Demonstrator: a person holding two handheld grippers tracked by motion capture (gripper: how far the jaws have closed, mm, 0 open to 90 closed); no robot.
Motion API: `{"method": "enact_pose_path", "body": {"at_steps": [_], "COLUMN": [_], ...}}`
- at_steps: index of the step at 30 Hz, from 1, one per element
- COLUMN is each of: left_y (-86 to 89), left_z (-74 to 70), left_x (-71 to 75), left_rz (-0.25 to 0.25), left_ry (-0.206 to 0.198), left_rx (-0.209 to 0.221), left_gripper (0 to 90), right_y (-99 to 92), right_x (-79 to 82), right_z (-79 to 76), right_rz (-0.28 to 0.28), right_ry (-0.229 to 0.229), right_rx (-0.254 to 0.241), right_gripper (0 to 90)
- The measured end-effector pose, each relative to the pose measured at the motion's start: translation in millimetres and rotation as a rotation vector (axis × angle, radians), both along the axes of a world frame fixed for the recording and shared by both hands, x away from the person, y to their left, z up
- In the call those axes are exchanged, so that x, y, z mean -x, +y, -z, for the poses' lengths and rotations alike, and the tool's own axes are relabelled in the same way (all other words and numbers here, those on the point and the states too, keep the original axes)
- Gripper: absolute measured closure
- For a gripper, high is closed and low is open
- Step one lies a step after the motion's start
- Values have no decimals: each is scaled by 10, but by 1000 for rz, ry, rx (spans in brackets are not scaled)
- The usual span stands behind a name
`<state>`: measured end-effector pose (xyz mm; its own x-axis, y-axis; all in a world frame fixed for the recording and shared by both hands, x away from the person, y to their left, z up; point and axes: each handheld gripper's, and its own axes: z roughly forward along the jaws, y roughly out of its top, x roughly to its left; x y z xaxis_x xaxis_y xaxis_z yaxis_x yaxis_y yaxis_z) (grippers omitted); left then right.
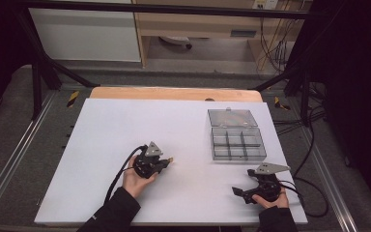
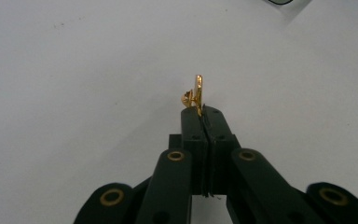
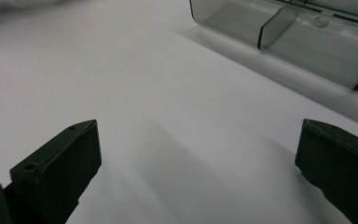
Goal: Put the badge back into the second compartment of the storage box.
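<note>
While the left gripper [image 1: 166, 161] rests near the middle of the white table [image 1: 125, 130], its two black jaws are pressed together on a small gold pin [image 2: 196, 94], which stands up out of their tips. Seen from the left gripper view, the pin's flat gold face is edge-on and upright, with a little round gold knob sticking out to one side just above the jaw ends. From above, the pin shows as a tiny gold speck at the front of that gripper, pointing toward the side where the clear plastic box [image 1: 235, 143] sits. That box lies well apart from the left gripper, open, with its lid folded back and its tray split into small compartments. Just ahead of the right gripper [image 1: 239, 192], which is held low at the near edge of the table, is the same box; its jaws stand wide apart with nothing between them. Through the right gripper view, the box's near wall [image 3: 279, 51] and a divider show beyond the spread jaws.
</note>
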<state>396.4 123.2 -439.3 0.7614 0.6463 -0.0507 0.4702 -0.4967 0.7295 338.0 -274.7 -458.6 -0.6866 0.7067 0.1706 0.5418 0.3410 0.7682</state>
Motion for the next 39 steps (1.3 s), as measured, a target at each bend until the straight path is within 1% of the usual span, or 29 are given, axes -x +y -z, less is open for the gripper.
{"method": "enact_pose_path", "body": {"at_steps": [5, 12, 19, 26, 39], "left_y": [24, 27, 31, 13, -46], "left_z": [-38, -65, -100, -134, -243], "left_x": [16, 37, 58, 80, 128], "left_rz": [-10, -14, -23, -30, -36], "left_ry": [-5, -11, -13, -17, -30], "left_rx": [16, 20, 35, 40, 66], "left_gripper": [885, 885, 884, 885, 884], "right_y": [2, 1, 2, 2, 2], "right_x": [-1, -1, -2, -2, -4], "right_z": [3, 2, 3, 3, 5], "right_rz": [1, 2, 2, 2, 0], "right_ry": [2, 2, 4, 5, 3], "right_rx": [1, 1, 1, 1, 7], "right_gripper": [6, 6, 6, 6, 6]}}
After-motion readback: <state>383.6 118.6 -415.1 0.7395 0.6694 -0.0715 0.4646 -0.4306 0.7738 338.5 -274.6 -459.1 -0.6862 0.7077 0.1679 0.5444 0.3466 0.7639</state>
